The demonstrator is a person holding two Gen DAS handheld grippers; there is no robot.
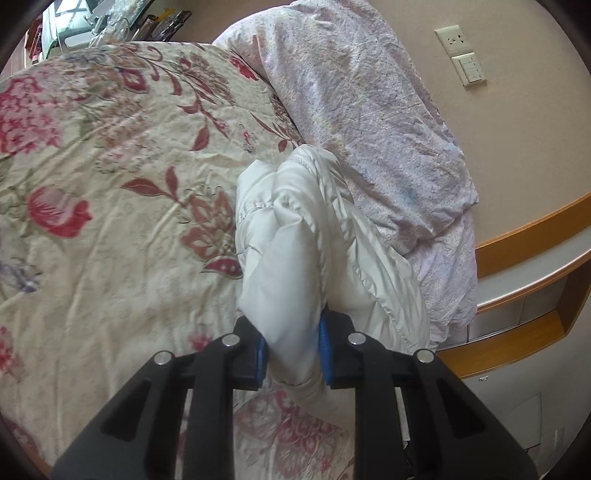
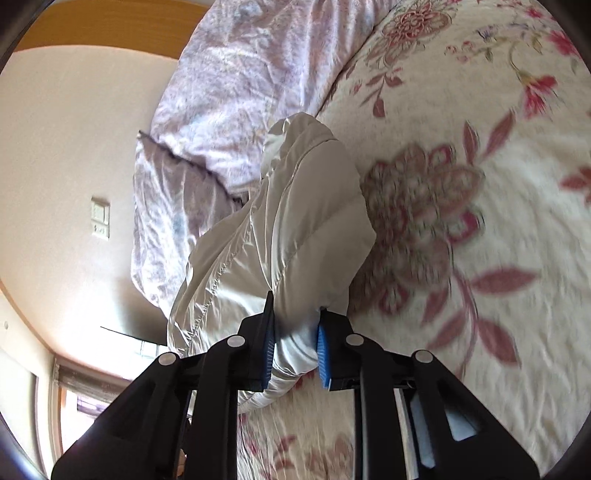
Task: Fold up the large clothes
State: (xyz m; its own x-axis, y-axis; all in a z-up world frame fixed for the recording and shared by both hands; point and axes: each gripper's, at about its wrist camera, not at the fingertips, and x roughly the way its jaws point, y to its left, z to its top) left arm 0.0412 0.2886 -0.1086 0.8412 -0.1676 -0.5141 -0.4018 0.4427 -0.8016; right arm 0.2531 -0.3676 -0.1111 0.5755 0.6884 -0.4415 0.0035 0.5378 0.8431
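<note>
A white puffy quilted garment (image 1: 295, 236) lies bunched on the floral bedspread (image 1: 110, 184). In the left wrist view my left gripper (image 1: 291, 350) is shut on a fold of it, the blue pads (image 1: 261, 354) pressing the fabric from both sides. In the right wrist view the same white garment (image 2: 295, 229) rises off the floral bedspread (image 2: 480, 184), and my right gripper (image 2: 295, 350) is shut on another part of it between its blue pads (image 2: 323, 354). The rest of the garment hangs past the fingers, its shape hidden in folds.
A pale lilac crumpled duvet (image 1: 369, 110) lies along the wall side of the bed, also seen as the lilac duvet (image 2: 229, 92). A wooden ledge (image 1: 535, 258) and wall switches (image 1: 469, 68) are beside it. Clutter on a table (image 1: 110, 22) stands beyond the bed.
</note>
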